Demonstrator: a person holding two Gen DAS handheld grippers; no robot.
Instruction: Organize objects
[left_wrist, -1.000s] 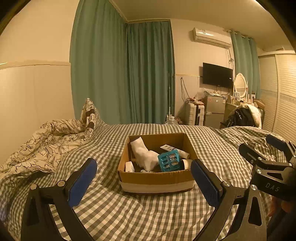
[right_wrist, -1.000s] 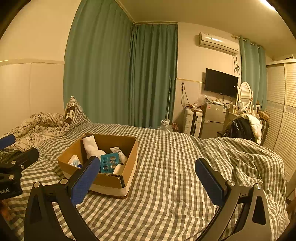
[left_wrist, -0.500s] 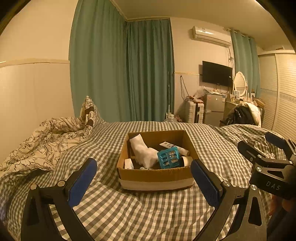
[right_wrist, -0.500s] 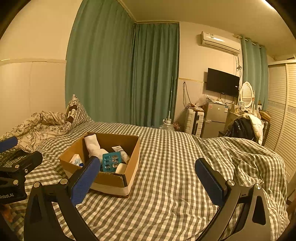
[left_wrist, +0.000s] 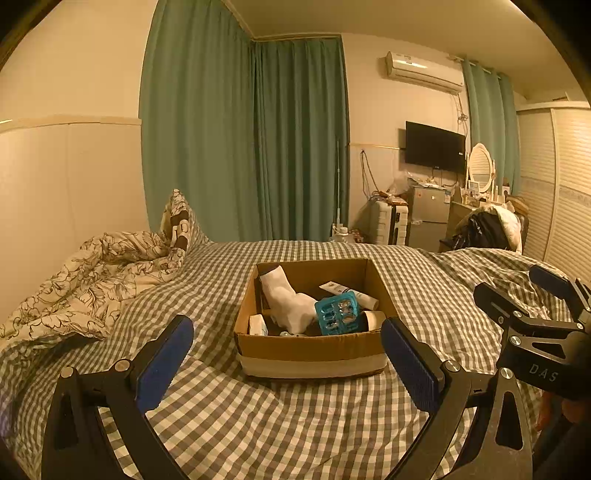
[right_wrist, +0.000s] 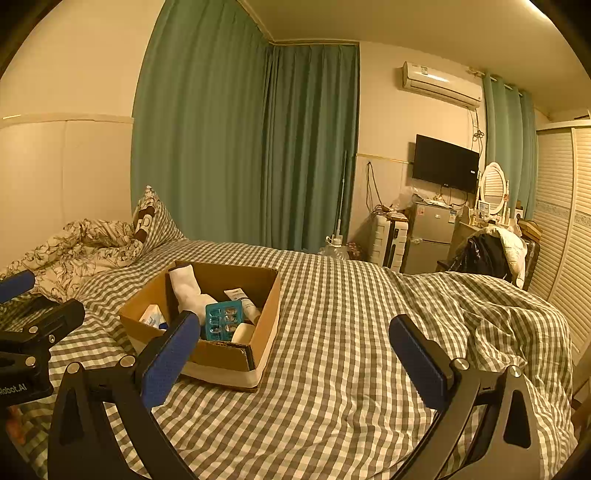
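Both my left gripper (left_wrist: 286, 354) and right gripper (right_wrist: 291, 352) hung wide open, empty, short of the cardboard box (left_wrist: 312, 349); best to dip squarely over the teal tray (left_wrist: 337, 312) inside it

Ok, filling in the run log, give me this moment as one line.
phase: approach | left tool: open, empty | right tool: open, empty | cardboard box: on checked bed, holds sock, teal pack
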